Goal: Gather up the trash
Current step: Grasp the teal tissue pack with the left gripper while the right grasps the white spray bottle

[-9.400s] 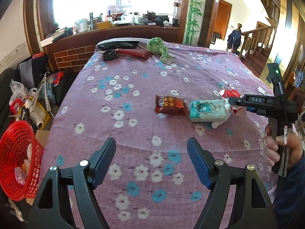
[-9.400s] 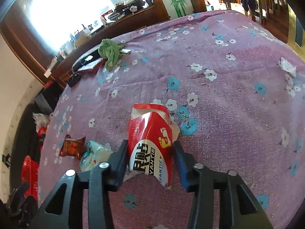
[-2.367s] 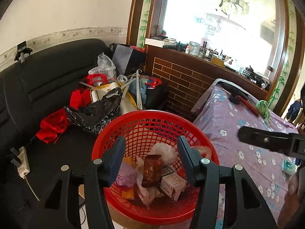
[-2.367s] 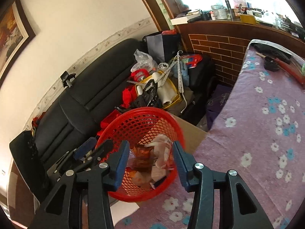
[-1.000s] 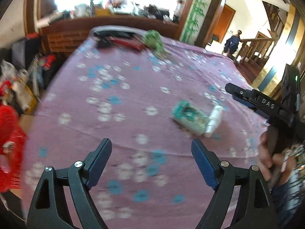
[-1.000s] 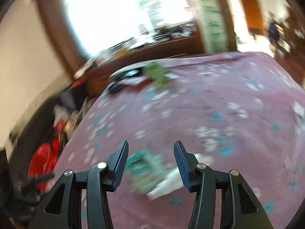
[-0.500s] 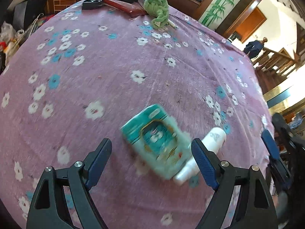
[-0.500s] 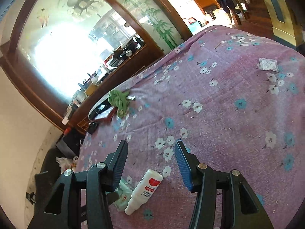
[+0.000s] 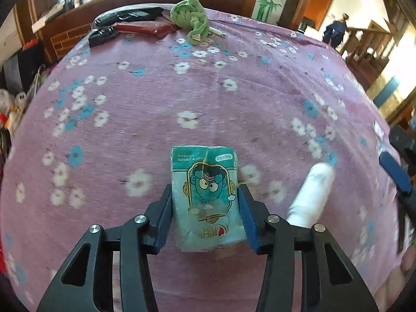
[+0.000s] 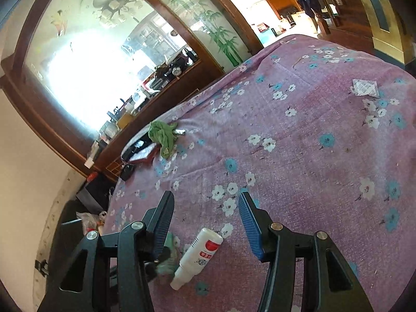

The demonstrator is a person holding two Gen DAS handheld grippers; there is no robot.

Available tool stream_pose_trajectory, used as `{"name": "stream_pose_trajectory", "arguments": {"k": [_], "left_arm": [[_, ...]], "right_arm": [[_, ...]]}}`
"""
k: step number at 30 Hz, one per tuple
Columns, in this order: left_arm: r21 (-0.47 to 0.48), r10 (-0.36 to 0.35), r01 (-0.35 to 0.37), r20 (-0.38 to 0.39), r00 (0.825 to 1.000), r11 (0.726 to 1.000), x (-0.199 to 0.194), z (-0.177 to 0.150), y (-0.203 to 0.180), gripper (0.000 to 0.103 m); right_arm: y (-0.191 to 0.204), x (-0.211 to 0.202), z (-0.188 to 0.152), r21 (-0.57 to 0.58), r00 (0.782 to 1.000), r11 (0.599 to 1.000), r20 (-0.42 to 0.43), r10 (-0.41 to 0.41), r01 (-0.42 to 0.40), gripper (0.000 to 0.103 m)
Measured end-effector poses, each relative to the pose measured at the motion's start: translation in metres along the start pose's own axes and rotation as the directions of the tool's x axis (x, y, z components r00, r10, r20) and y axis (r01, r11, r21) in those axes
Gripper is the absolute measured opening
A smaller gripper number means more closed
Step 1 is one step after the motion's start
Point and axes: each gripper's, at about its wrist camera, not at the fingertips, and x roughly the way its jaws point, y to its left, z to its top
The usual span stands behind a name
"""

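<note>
A teal tissue pack (image 9: 205, 197) with a cartoon face lies on the purple flowered tablecloth (image 9: 208, 98). My left gripper (image 9: 205, 197) has closed on it, with a blue pad against each side. A white bottle (image 9: 310, 195) with a red label lies just right of the pack; it also shows in the right wrist view (image 10: 199, 253). My right gripper (image 10: 205, 205) is open and empty, hovering over the bottle, its fingers on either side above it. Only a teal corner of the pack (image 10: 169, 244) shows behind its left finger.
A green cloth (image 9: 192, 19), a red case (image 9: 140, 28) and black items (image 9: 101, 36) lie at the table's far end. A small white packet (image 10: 364, 87) lies far right. Clutter sits beyond the table's left edge.
My left gripper has come down over the tissue pack and shut on it. My right gripper has moved closer over the white bottle. Earlier, both grippers were at the red basket.
</note>
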Motion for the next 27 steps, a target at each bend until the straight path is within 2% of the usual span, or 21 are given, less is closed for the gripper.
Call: {"name": "stream_pose_trajectory", "arguments": {"k": [5,7,10,12,19,24,27], "left_arm": [[0.033,-0.005,0.003,0.073,0.997,0.999,-0.011,-0.018,0.035,0.046],[0.030,-0.030,0.027,0.104,0.994,0.999,-0.013,-0.022,0.044,0.046],[0.051,-0.021,0.014,0.138,0.990,0.999,-0.014,-0.026,0.043,0.046],[0.065,-0.007,-0.003,0.154,0.988,0.998,-0.014,-0.027,0.040,0.046],[0.025,-0.041,0.037,0.162,0.986,0.999,-0.015,-0.026,0.051,0.043],[-0.029,-0.046,0.051,0.165,0.985,0.998,-0.017,-0.024,0.065,0.042],[-0.049,-0.038,0.047,0.168,0.985,0.998,-0.017,-0.023,0.070,0.042]], "right_arm": [[0.004,0.013,-0.007,-0.029,0.998,0.999,-0.050,-0.022,0.021,0.057],[0.003,0.020,-0.009,-0.031,0.997,0.999,-0.076,-0.031,0.029,0.057],[0.000,0.029,-0.013,-0.021,0.991,0.999,-0.123,-0.052,0.050,0.057],[-0.002,0.028,-0.017,0.012,0.987,0.999,-0.157,-0.038,0.041,0.057],[0.015,0.034,-0.042,-0.003,0.963,0.997,-0.258,-0.077,0.079,0.057],[0.032,0.051,-0.052,-0.065,0.949,0.989,-0.278,-0.149,0.136,0.057],[0.045,0.064,-0.056,-0.140,0.937,0.973,-0.274,-0.215,0.183,0.055]]}}
